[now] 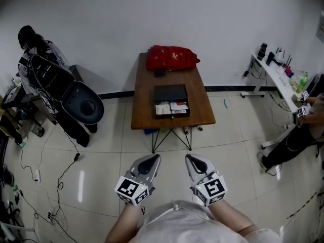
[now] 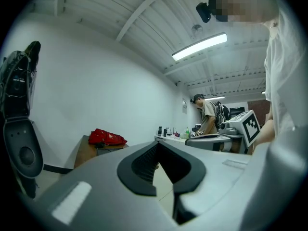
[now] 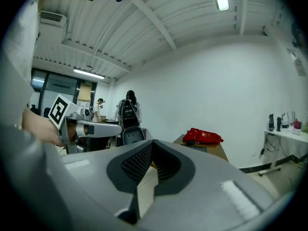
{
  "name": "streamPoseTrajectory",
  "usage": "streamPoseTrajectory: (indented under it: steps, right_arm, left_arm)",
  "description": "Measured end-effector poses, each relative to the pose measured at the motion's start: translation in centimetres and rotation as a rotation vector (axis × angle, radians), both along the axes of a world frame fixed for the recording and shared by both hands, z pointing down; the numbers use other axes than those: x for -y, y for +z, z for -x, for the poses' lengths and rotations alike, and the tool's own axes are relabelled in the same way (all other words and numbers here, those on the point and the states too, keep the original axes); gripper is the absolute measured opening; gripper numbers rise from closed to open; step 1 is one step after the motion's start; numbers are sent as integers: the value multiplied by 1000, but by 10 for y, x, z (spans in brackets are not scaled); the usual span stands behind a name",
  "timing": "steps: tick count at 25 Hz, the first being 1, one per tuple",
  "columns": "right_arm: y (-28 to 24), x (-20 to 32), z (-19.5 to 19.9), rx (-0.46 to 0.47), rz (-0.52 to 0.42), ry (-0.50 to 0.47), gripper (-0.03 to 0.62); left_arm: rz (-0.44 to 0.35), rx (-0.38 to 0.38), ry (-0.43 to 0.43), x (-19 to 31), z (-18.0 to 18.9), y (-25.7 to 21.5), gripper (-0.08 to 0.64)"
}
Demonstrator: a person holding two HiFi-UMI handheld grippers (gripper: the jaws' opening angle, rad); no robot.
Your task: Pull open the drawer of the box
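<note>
A black box (image 1: 171, 100) lies on the brown wooden table (image 1: 144, 105), a step ahead of me. White and red items show in its near part. Behind it sits a red bag (image 1: 172, 58). My left gripper (image 1: 153, 159) and right gripper (image 1: 192, 159) are held side by side close to my body, well short of the table, both shut with nothing in them. In the left gripper view the left gripper (image 2: 158, 142) has its tips together, with the red bag (image 2: 107, 137) far off. In the right gripper view the right gripper (image 3: 152, 142) points level toward the table (image 3: 219, 151) and red bag (image 3: 202, 135).
An office chair (image 1: 83, 104) draped with dark clothing and cables stands to the left of the table. A white desk (image 1: 276, 75) with small items stands at the right, a person (image 1: 298, 135) beside it. Cables (image 1: 55, 186) trail over the tiled floor at the left.
</note>
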State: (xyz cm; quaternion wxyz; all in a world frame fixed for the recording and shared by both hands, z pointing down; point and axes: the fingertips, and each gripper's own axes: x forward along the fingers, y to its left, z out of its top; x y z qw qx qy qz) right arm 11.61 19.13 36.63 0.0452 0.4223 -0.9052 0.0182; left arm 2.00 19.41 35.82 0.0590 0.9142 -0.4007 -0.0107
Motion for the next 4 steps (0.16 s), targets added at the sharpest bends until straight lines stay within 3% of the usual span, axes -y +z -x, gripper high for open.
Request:
streamPoseTrajectory:
  steps: [4]
  right_arm:
    - [10,-1,-4,-9,28,6,8]
  left_arm:
    - [7,2,-1,-3,-4,5,6]
